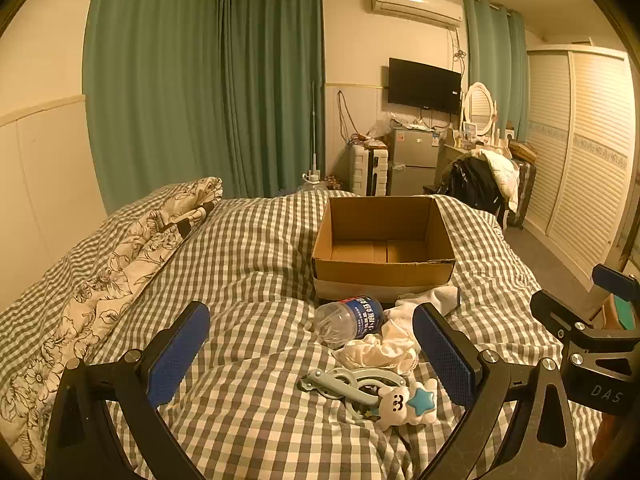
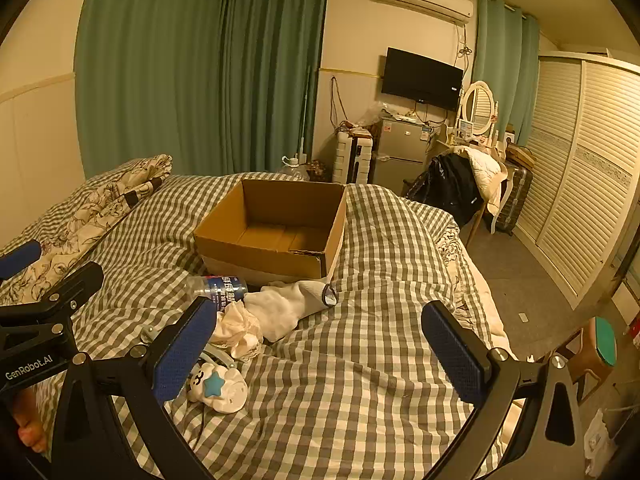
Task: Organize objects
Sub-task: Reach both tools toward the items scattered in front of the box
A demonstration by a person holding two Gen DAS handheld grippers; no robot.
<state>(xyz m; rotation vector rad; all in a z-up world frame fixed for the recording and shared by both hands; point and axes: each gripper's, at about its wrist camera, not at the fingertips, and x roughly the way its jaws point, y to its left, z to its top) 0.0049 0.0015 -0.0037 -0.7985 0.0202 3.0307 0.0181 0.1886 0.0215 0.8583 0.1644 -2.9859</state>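
We read "GenRobot.AI" in white on the black body of the left gripper [image 2: 52,312], at the left edge of the right wrist view. "DAS" stands in pale letters on the black body of the right gripper [image 1: 592,344], right of the bottle [image 1: 349,320]. The bottle's blue label [image 1: 366,316] carries white Chinese characters, too small for us to read surely.

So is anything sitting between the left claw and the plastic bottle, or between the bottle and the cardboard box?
Nothing visible blocks either path. The left claw is open over bare checked bedding short of the plastic bottle. The cardboard box stands open just beyond the bottle; the white sock lies off to the right.
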